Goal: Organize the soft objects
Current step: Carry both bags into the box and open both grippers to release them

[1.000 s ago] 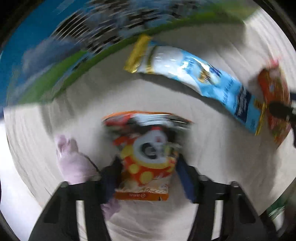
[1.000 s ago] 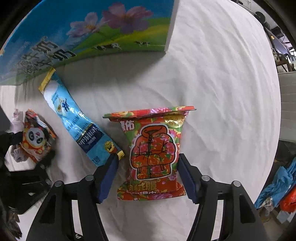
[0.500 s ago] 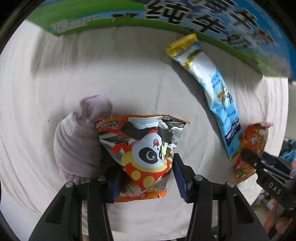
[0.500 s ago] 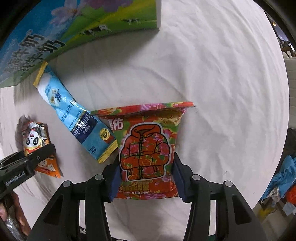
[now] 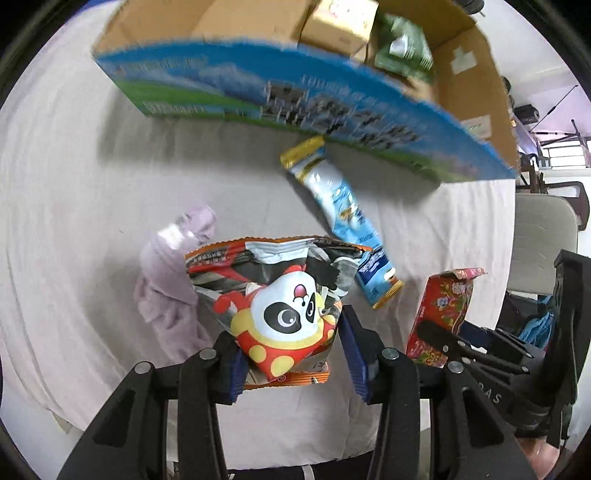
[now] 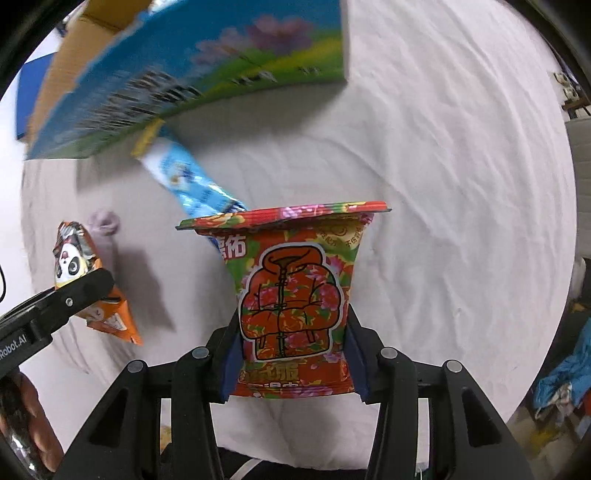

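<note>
My left gripper (image 5: 290, 350) is shut on an orange panda snack bag (image 5: 280, 295) and holds it above the white cloth; it also shows in the right wrist view (image 6: 79, 273). My right gripper (image 6: 291, 350) is shut on a red floral snack bag (image 6: 291, 291), lifted off the cloth; it also shows in the left wrist view (image 5: 441, 299). A long blue packet (image 5: 341, 218) lies on the cloth near an open cardboard box (image 5: 295, 88) with a blue and green side. A lilac cloth bundle (image 5: 166, 280) lies left of the panda bag.
The box (image 6: 177, 81) stands at the far side and holds smaller cartons (image 5: 340, 22) and green packs (image 5: 406, 48). The white cloth (image 6: 461, 184) covers the table. A grey chair (image 5: 543, 240) and blue clothing (image 6: 565, 380) are off the right edge.
Both grippers have risen with their bags, lifting them off the cloth. The views have tilted up, so the open top of the box now shows.
</note>
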`<state>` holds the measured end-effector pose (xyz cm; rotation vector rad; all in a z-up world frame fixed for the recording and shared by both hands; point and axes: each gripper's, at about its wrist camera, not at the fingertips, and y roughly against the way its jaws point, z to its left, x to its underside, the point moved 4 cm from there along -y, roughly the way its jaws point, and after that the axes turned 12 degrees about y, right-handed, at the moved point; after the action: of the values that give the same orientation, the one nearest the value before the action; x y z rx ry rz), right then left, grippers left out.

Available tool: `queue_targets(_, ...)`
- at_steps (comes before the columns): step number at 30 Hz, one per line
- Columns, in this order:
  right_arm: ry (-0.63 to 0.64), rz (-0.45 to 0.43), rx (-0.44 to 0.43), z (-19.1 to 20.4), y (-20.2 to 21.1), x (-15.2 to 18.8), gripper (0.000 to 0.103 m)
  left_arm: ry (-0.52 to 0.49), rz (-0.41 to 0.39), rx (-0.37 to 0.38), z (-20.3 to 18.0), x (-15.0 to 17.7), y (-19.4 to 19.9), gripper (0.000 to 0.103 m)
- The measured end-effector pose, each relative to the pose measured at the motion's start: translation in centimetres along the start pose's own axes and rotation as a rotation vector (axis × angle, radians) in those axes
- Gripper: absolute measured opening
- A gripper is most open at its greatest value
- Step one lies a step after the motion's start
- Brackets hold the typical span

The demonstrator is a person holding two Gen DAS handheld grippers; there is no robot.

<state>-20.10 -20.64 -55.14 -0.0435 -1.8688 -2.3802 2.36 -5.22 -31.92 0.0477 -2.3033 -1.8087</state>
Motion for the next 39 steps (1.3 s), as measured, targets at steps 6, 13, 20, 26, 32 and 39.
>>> queue_targets(6,0.038,-0.083,-0.031,3.1,4.6,-0.4,0.049,-0.038,-0.086,0.005,-1.4,-0.6,4.7,0.042)
queue_targets(13,0.077,-0.169,-0.002,3.1,13.2,-3.1,0.049,-0.081,-0.196,0.000,-3.5,-3.0,9.8,0.042)
queue_targets(20,0.093,-0.216,0.031,3.8,17.7,-6.6,0.049,-0.116,-0.265,0.006,-4.1,-5.8,14.3,0.042)
queue_targets(26,0.111,-0.233,0.029,2.5,19.9,-9.0,0.049,-0.135,-0.293,0.015,-4.8,-8.7,15.8,0.042)
queue_targets(32,0.088,-0.234,0.033,1.8,19.7,-12.7,0.049,-0.126,-0.291,-0.004,-4.8,-13.7,16.4,0.042)
queue_targets(39,0.045,-0.173,0.067,-0.4,16.5,-18.1,0.049,-0.065,-0.173,-0.008,-4.0,-21.4,13.2,0.042)
